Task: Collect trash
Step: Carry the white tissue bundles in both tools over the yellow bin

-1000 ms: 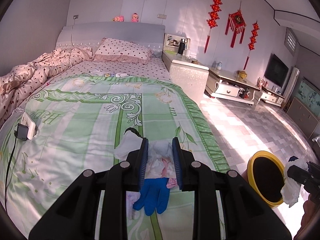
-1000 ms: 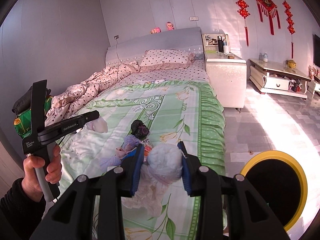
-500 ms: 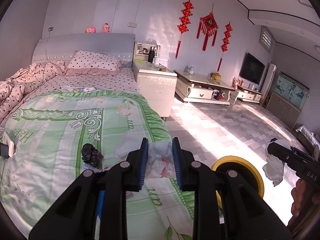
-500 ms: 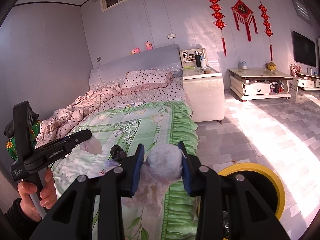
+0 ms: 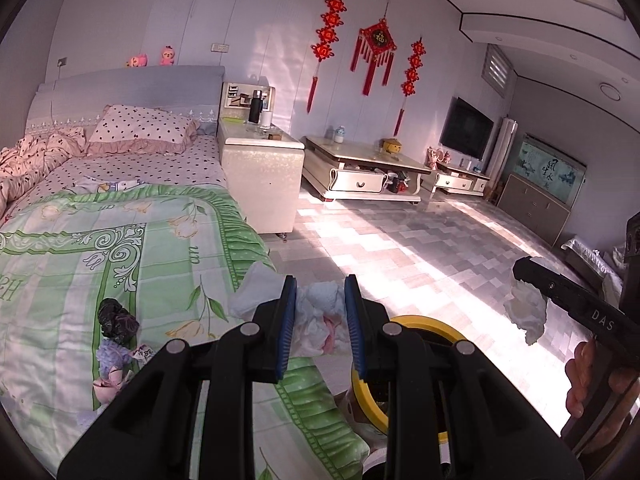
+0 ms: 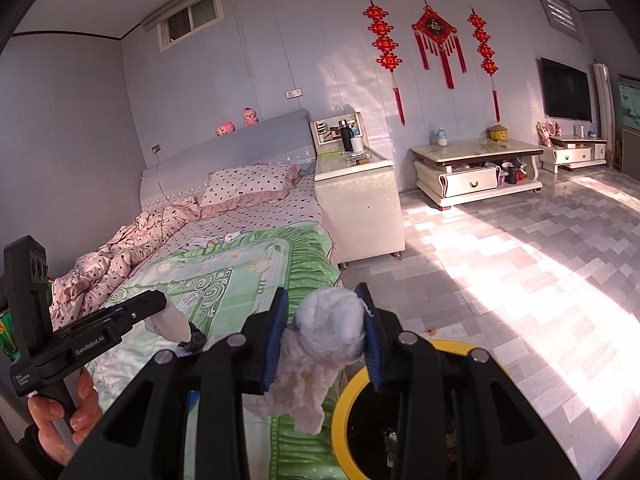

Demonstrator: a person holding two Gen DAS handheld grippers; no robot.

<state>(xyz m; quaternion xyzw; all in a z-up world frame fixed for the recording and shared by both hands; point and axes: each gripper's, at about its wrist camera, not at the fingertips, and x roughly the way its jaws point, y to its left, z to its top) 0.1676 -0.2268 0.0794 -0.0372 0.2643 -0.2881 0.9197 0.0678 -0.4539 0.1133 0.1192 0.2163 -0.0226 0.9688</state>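
My left hand-held gripper [image 5: 320, 298] points forward and somewhat downward, its blue-padded jaws drawn close and pressing on a crumpled tissue wad [image 5: 320, 320] between them. My left hand [image 6: 60, 420] grips its handle from below, fingers wrapped around, a dark sleeve at the wrist. My right hand-held gripper [image 6: 323, 320] sits at a similar downward pitch, jaws partly closed and clamped on a balled tissue [image 6: 330, 330] that hangs below the pads. My right hand [image 5: 588, 384] holds its handle, fingers curled around it.
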